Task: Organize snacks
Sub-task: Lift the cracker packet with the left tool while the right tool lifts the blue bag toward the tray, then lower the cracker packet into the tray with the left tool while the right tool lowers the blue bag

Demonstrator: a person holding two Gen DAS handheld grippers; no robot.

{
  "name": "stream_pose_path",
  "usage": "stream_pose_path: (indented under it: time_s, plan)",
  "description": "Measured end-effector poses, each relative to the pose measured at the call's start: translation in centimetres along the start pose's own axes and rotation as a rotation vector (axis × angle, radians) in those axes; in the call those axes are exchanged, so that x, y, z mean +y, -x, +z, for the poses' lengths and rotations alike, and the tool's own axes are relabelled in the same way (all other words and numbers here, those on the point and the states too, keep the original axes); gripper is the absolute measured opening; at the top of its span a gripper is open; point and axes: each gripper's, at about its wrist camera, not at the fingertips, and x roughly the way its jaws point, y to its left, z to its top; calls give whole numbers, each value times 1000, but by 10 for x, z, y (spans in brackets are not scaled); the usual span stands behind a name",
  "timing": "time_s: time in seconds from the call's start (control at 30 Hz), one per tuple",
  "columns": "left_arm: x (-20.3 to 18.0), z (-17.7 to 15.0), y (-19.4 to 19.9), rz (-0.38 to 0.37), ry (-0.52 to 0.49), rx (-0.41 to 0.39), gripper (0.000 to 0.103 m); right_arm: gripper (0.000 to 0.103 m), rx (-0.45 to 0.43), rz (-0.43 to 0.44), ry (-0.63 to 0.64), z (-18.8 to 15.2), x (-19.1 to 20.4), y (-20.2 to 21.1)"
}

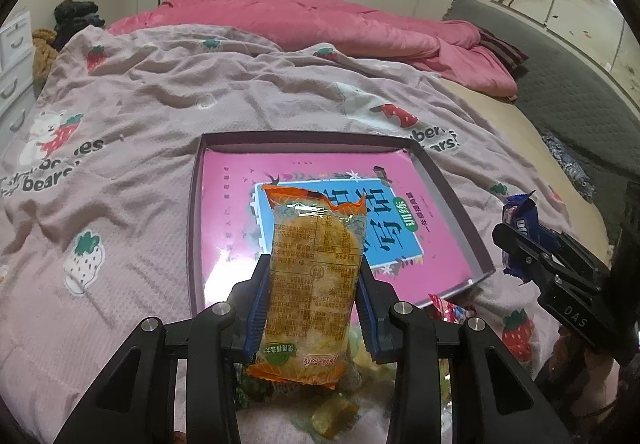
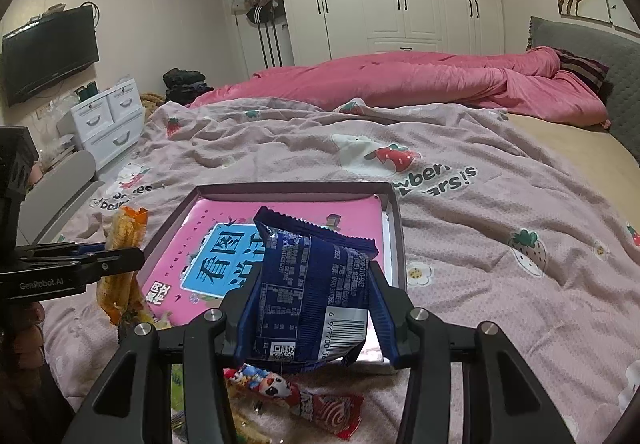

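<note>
A wrinkled strawberry-print bedspread (image 1: 168, 104) carries a shallow box (image 1: 452, 184) lined with a pink book (image 2: 280, 220); the left gripper (image 1: 314, 296) clamps an orange snack packet (image 1: 316, 244) above the box's near edge. The right gripper (image 2: 310, 308) pinches a dark-blue snack bag (image 2: 308, 280) over the box's near right corner; a red candy wrapper (image 2: 320, 404) lies just below it.
</note>
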Motion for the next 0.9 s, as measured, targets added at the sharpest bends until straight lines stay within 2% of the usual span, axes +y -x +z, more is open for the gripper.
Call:
stream_pose_path:
  time_s: [0.43, 0.9]
  plan:
    - [10, 9, -38, 31, 10, 24, 38, 48, 42, -4, -28, 3, -10, -26]
    - [28, 12, -70, 36, 69, 60, 37, 48, 105, -9, -40, -1, -16, -50]
